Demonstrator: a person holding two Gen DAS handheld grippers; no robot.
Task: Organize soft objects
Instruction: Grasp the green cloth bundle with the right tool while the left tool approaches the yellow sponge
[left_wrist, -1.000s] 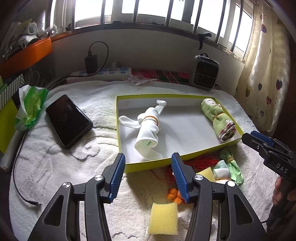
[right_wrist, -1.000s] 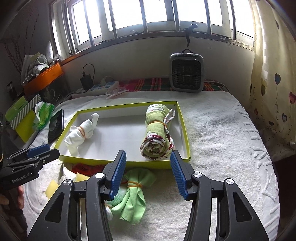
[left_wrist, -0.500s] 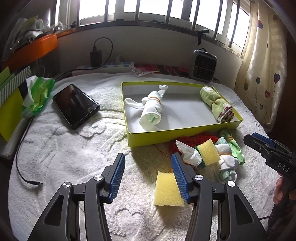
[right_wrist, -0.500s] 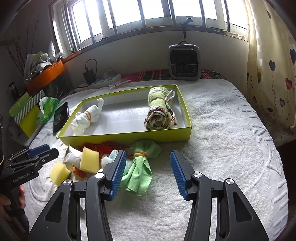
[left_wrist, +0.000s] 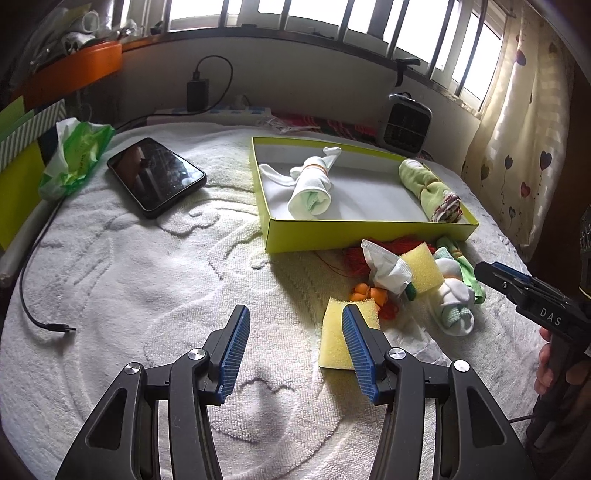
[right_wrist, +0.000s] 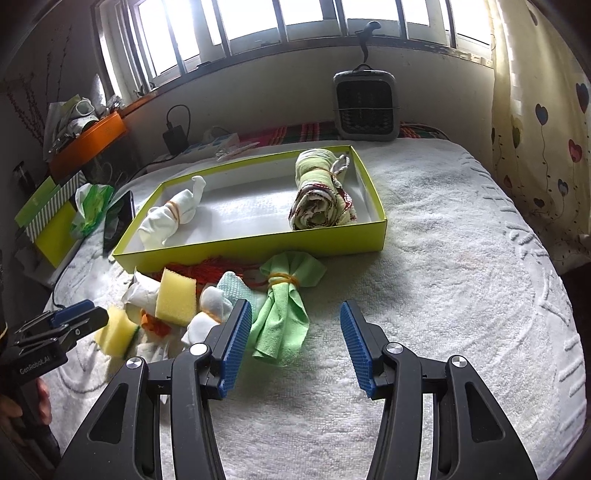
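A yellow-green box (left_wrist: 354, 232) (right_wrist: 258, 242) on the white towel holds a white rolled cloth (left_wrist: 310, 184) (right_wrist: 170, 218) and a green rolled cloth (left_wrist: 430, 190) (right_wrist: 321, 199). In front of the box lies a pile: yellow sponges (left_wrist: 421, 266) (right_wrist: 175, 295), a flat yellow sponge (left_wrist: 334, 339) (right_wrist: 114, 332), a green tied cloth (right_wrist: 284, 310), white socks (left_wrist: 456, 299) and red yarn (left_wrist: 352, 254). My left gripper (left_wrist: 295, 343) is open with nothing between its fingers, its right finger in front of the flat sponge. My right gripper (right_wrist: 295, 343) is open, near the green tied cloth.
A black tablet (left_wrist: 155, 175) and a green-white plastic bag (left_wrist: 74, 158) lie at the left. A loose cable end (left_wrist: 55, 326) rests on the towel. A small heater (right_wrist: 364, 107) stands at the back by the window. A hand (left_wrist: 546, 365) holds the other gripper.
Both grippers have drawn back from the box and lower. The pile of sponges and cloths has come into fuller view. Neither gripper's opening has changed.
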